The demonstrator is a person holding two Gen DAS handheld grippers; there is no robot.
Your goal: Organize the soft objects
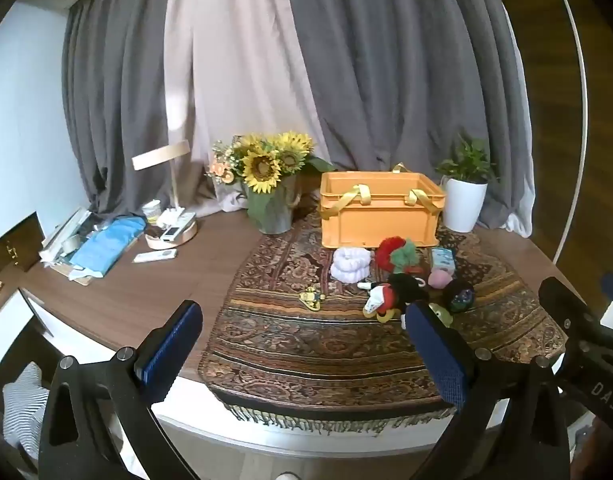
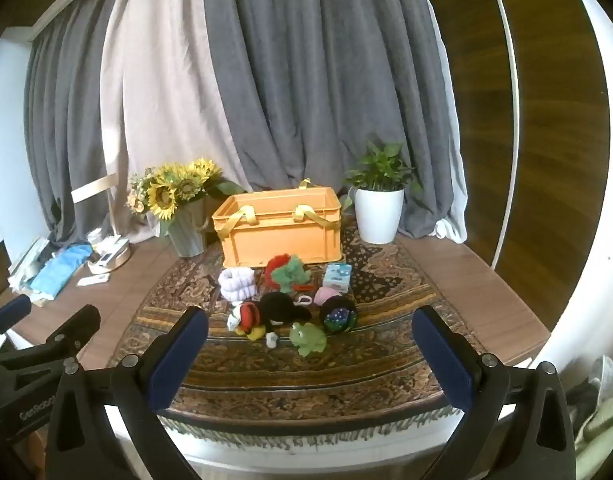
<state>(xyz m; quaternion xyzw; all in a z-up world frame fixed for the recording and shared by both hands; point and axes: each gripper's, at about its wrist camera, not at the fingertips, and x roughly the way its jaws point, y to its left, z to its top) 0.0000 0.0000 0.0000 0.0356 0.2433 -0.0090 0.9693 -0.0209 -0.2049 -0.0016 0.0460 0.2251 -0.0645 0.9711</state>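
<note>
An orange crate (image 1: 380,212) (image 2: 280,227) with yellow handles stands at the back of a patterned cloth (image 1: 306,344) (image 2: 314,368). In front of it lie soft toys: a white fluffy one (image 1: 351,264) (image 2: 237,279), a red and green one (image 1: 398,255) (image 2: 288,271), a black mouse plush (image 1: 394,294) (image 2: 272,312), a green frog (image 2: 307,338), a pink ball (image 2: 326,294) and a dark ball (image 2: 338,314). A small yellow toy (image 1: 312,298) lies apart to the left. My left gripper (image 1: 306,344) and right gripper (image 2: 310,354) are open, empty, near the table's front edge.
A sunflower vase (image 1: 268,192) (image 2: 182,216) stands left of the crate, a white potted plant (image 1: 464,196) (image 2: 378,212) to its right. A small blue-white box (image 2: 337,277) lies by the toys. Remotes, a blue cloth (image 1: 106,246) and a lamp clutter the far left.
</note>
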